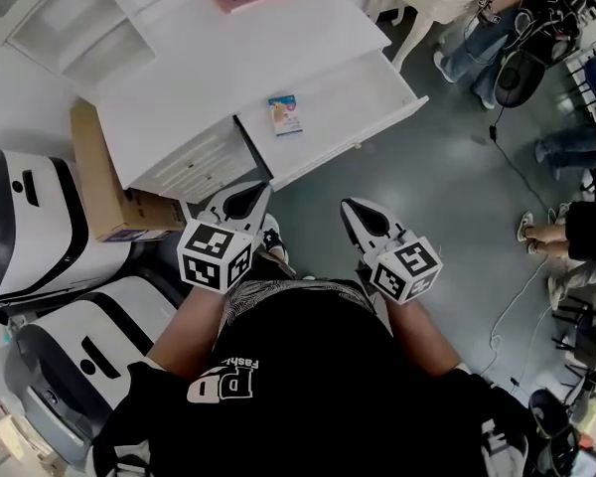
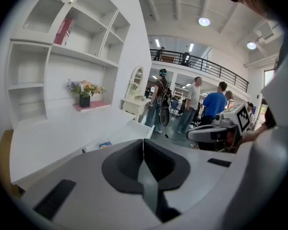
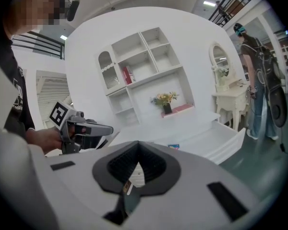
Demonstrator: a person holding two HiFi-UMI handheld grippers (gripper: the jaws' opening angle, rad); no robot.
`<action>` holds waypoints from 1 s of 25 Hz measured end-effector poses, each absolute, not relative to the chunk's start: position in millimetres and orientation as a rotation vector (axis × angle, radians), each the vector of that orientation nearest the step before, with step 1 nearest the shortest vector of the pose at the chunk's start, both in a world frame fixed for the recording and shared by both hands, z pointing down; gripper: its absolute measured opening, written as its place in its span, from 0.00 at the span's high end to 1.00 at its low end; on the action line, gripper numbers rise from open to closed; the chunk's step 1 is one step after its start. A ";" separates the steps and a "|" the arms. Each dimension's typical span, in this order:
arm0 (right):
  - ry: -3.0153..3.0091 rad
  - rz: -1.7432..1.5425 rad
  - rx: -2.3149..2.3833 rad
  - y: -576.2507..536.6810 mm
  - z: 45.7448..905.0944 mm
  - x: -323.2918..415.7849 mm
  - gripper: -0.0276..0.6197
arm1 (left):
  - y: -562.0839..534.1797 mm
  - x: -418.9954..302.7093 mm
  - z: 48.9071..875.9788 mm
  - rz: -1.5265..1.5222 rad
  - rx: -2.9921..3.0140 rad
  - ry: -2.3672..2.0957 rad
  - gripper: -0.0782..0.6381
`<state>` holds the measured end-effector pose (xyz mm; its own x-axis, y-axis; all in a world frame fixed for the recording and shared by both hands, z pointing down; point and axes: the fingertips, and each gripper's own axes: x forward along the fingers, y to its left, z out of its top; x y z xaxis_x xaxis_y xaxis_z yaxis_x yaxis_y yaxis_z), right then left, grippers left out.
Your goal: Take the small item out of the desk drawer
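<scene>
Currently my left gripper and right gripper, centre frame, are closed and empty, presumably pre-approach; the small item lies in the open drawer above.

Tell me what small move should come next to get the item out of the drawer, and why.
Probably carry the right gripper forward toward the open drawer, opening its jaws on the way. The small item lies untouched inside; this gripper and the left gripper hang short of the desk, jaws together.
</scene>
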<state>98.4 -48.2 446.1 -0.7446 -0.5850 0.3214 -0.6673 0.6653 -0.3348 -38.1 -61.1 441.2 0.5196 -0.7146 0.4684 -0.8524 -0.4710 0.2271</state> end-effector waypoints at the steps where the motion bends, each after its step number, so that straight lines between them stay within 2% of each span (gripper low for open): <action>1: -2.687 0.657 1.022 -58.1 446.9 93.7 0.94 | -70.9 -44.2 443.2 0.438 2.325 -1.283 0.87; 9: -2.642 0.688 1.034 -124.8 450.8 58.5 0.94 | -142.5 -89.0 452.4 0.479 2.298 -1.265 0.87; 25: -2.566 0.653 1.136 -212.8 450.3 14.9 0.94 | -223.7 -120.9 467.3 0.527 2.380 -1.134 0.87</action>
